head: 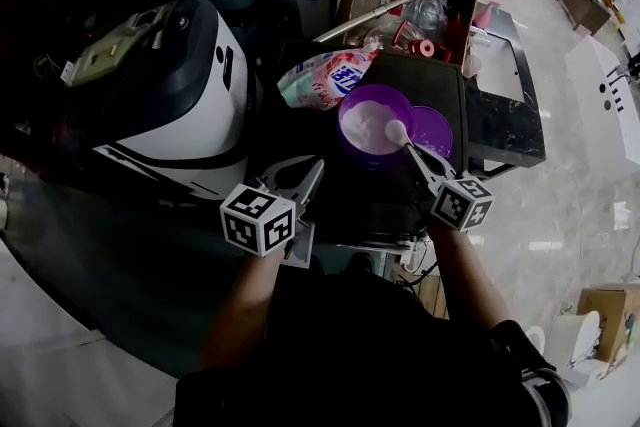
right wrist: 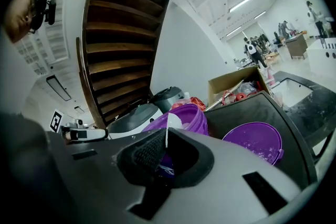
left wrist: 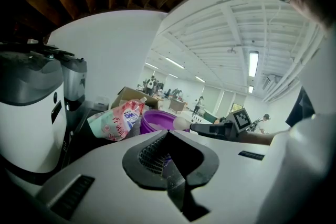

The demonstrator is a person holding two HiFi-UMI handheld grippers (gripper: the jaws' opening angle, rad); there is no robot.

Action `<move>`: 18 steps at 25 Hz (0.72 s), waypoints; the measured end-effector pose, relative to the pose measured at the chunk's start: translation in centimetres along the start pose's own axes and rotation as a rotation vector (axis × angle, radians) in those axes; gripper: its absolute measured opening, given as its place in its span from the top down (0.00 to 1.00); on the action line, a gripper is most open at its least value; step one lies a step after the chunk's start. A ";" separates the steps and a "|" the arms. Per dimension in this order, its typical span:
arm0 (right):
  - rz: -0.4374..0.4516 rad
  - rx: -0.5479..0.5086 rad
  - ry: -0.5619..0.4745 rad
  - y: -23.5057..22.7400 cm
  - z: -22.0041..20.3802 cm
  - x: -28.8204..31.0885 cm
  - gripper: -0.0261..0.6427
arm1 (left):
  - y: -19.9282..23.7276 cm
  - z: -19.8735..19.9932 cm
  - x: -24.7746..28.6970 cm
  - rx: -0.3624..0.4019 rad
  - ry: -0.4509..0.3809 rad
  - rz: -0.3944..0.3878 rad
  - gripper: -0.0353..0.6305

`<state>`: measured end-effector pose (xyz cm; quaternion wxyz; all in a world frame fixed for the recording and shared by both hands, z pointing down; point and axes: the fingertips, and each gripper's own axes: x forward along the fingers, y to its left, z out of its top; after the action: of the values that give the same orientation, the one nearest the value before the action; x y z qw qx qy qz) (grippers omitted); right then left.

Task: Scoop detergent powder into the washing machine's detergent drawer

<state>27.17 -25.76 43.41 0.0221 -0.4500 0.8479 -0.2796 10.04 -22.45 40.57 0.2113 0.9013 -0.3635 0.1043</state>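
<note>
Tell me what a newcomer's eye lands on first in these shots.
The purple tub of white powder in the middle of the head view grabs attention first. The right gripper is shut on a white spoon whose bowl sits over the powder. A purple lid lies just right of the tub, a detergent pouch behind it to the left, and a big white and black appliance fills the left side.

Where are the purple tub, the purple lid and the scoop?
purple tub (head: 372, 93): head view, far inner wall.
purple lid (head: 435, 130): head view, flat middle.
scoop (head: 397, 128): head view, its white bowl.
</note>
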 end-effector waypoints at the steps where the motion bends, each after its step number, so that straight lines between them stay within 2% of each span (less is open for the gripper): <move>1: -0.002 -0.010 0.001 0.0 0.0 0.0 0.93 | 0.2 -0.1 -0.1 -0.004 -0.001 0.003 0.94; 10: -0.030 -0.037 0.026 0.4 0.4 0.0 0.93 | 2.1 -1.4 -1.7 -0.043 -0.004 0.028 0.94; 18: -0.060 -0.149 0.106 0.0 0.3 -0.1 0.93 | 1.8 -0.4 -1.6 -0.031 -0.025 0.024 0.94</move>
<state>27.31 -25.85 43.19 -0.0649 -0.4602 0.8524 -0.2395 7.64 -22.51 40.94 0.2194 0.8947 -0.3784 0.0900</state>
